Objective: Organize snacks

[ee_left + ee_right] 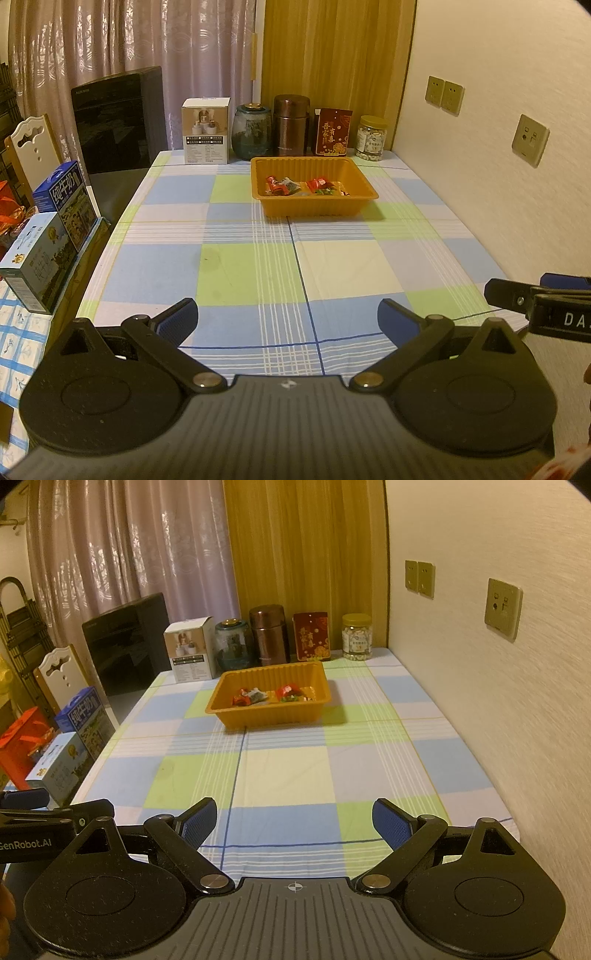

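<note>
Now, step: snacks (306, 185) already lie in the tray (314, 208); the cloth before it is bare, so the sorting looks finished or paused, by my reading
Left gripper (287, 319): jaws spread wide, nothing between them, hanging over the near edge of the cloth (236, 258)
Tray: far middle of the table, just in front of the row of jars (291, 125), well apart from both grippers
Right gripper (294, 823): jaws wide apart, empty, beside the left one
Next move: if any snack remains it lies out of view; find it, or reach to the tray to tidy the wrappers
</note>
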